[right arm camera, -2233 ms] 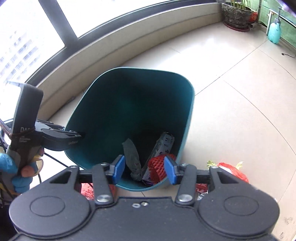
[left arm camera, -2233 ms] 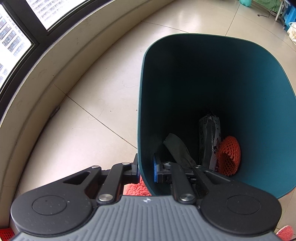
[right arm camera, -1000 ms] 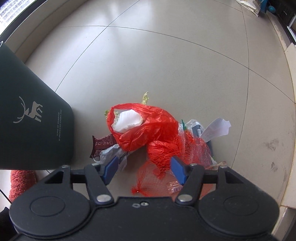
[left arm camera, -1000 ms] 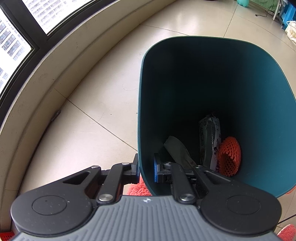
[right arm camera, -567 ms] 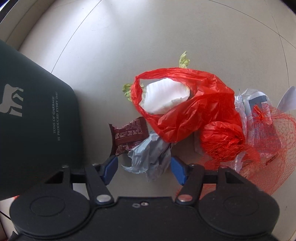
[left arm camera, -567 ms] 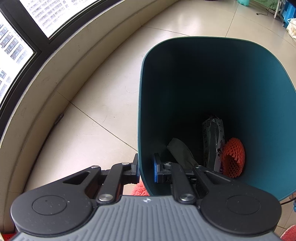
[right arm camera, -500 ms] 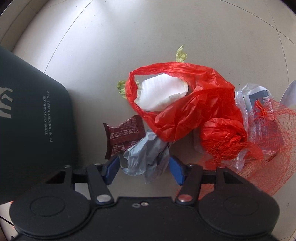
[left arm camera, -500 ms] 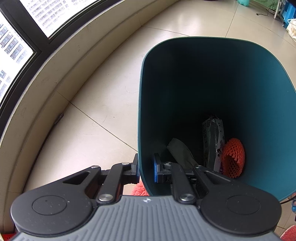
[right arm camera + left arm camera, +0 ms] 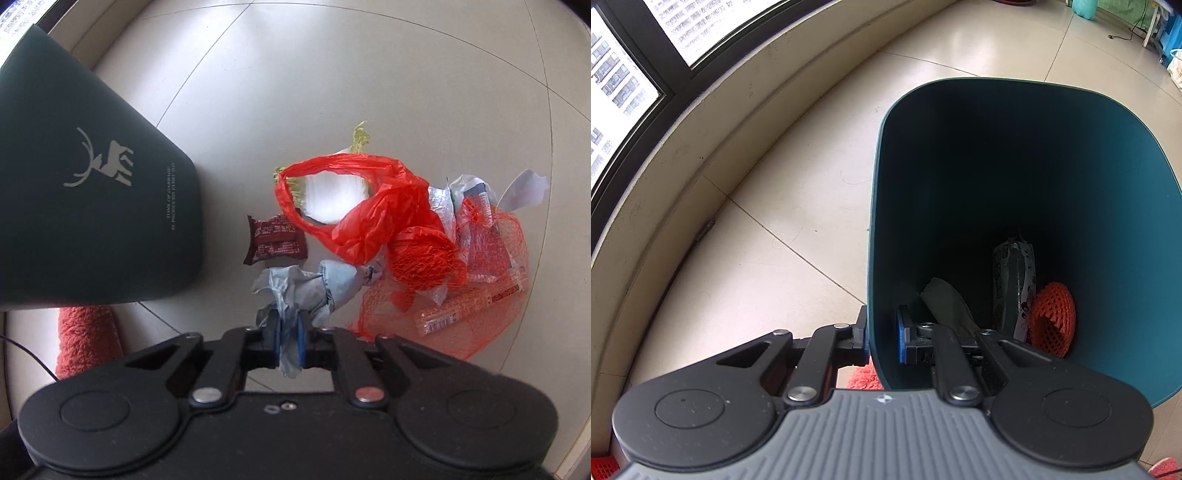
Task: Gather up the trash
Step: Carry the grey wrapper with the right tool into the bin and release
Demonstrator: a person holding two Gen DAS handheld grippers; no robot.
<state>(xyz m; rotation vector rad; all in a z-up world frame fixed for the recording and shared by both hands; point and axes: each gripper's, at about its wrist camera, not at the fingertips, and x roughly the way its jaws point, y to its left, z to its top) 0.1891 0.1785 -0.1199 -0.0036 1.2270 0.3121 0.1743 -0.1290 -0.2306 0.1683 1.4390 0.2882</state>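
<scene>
In the left wrist view my left gripper (image 9: 882,332) is shut on the near wall of the teal bin (image 9: 1108,184), one finger outside and one inside. At the bin's bottom lie a silver wrapper (image 9: 1014,280), an orange foam net (image 9: 1052,317) and a grey scrap (image 9: 947,299). In the right wrist view my right gripper (image 9: 287,332) points down at the floor, its jaws closing, and the blue pads pinch a crumpled grey plastic bag (image 9: 317,288). The bin's outer side (image 9: 92,221), with a deer logo, stands to the left.
A trash pile lies on the tiled floor: a brown snack wrapper (image 9: 277,238), a red plastic bag (image 9: 369,214) with cabbage inside, a red mesh net (image 9: 461,295) over packets. A red fluffy cloth (image 9: 86,332) lies by the bin's foot. A window wall curves behind.
My right gripper's jaws went from wide apart to pinched on the grey bag, and it pulled back from the pile a little. The left gripper and bin stayed put.
</scene>
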